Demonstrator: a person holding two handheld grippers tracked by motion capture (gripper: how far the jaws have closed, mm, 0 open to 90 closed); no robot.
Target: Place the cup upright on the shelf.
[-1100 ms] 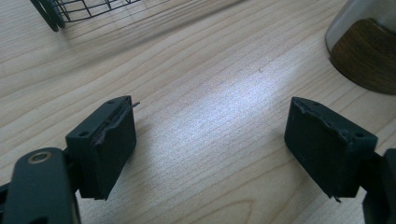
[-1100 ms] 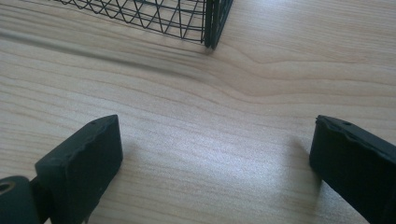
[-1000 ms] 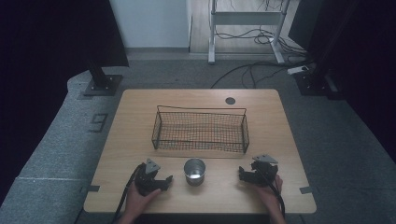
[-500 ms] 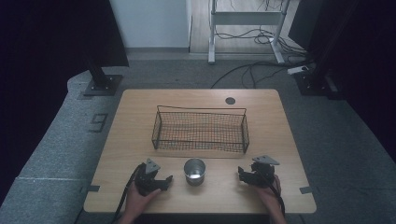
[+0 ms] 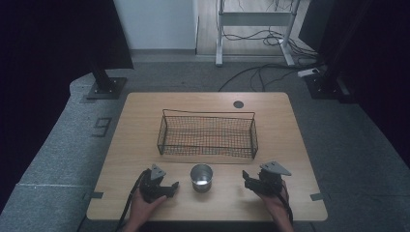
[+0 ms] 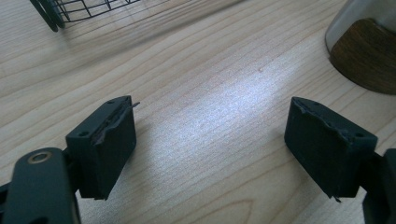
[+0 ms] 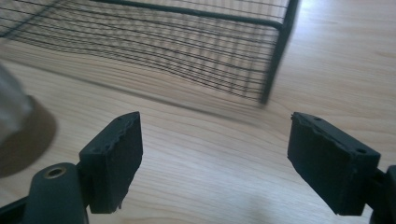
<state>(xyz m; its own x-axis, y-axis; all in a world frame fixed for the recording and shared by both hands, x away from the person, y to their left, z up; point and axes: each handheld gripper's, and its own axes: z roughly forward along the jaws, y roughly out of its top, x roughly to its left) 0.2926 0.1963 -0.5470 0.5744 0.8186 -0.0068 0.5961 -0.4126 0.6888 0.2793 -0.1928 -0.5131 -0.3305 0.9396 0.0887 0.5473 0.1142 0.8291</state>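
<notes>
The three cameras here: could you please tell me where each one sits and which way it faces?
High view: above the person's side, looking forward and down on the table; both hands show.
Left gripper view: on the left gripper, facing the metal cup.
Right gripper view: on the right gripper, facing the wire basket.
All share the basket.

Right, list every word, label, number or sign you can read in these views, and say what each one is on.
"9": a large figure on the grey floor mat left of the table.
No readable text on the wire basket, the metal cup, or either gripper's fingers.
</notes>
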